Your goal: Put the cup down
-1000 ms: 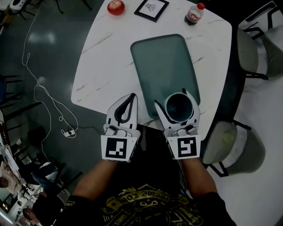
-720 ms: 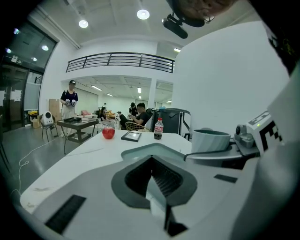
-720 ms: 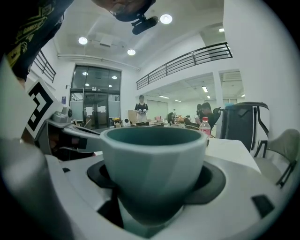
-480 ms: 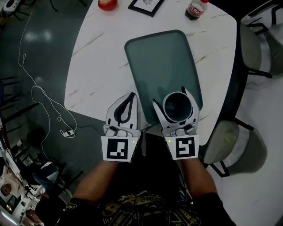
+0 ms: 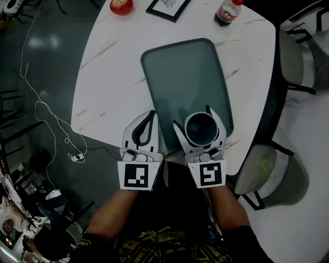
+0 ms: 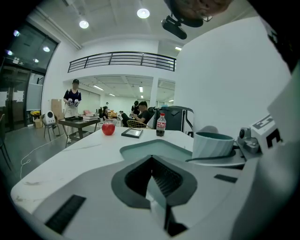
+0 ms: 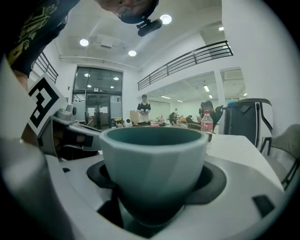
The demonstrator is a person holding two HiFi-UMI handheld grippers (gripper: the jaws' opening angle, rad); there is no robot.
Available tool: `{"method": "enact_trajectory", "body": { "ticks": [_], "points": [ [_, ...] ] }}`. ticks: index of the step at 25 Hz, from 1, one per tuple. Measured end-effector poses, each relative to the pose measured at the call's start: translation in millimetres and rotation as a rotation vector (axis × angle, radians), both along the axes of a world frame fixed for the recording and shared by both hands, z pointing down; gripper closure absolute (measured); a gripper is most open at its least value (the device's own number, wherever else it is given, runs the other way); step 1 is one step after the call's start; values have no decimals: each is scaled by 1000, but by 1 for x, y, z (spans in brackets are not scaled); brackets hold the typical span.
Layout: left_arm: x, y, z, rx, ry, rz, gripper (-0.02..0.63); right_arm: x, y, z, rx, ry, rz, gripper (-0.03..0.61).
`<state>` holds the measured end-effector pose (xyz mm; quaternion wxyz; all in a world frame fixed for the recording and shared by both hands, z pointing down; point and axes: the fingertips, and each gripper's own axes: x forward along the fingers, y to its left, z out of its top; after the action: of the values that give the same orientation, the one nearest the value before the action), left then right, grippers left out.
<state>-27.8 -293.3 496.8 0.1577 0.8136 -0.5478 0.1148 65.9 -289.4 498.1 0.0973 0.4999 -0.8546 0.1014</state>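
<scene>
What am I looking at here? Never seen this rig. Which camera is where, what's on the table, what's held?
There is no robot. A person holds a pair of handheld tongs in each hand, and each pair carries a marker cube and its own camera. The top-down picture comes from a camera on the person's head. The other two pictures look along each pair of tongs.

The right tongs are closed on a cup, over the near corner of a tray on a white table. Whether the cup touches the tray cannot be told. The left tongs are shut and empty.

Along the table's far edge are a red apple, a picture frame and a bottle.
</scene>
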Motion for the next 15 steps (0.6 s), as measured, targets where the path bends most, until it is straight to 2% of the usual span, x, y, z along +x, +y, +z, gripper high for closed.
{"method": "enact_trajectory", "body": {
  "ticks": [15],
  "points": [
    [5, -2, 4, 11, -10, -22, 604, 4, 2, 5, 20, -10, -14, 200]
  ]
}}
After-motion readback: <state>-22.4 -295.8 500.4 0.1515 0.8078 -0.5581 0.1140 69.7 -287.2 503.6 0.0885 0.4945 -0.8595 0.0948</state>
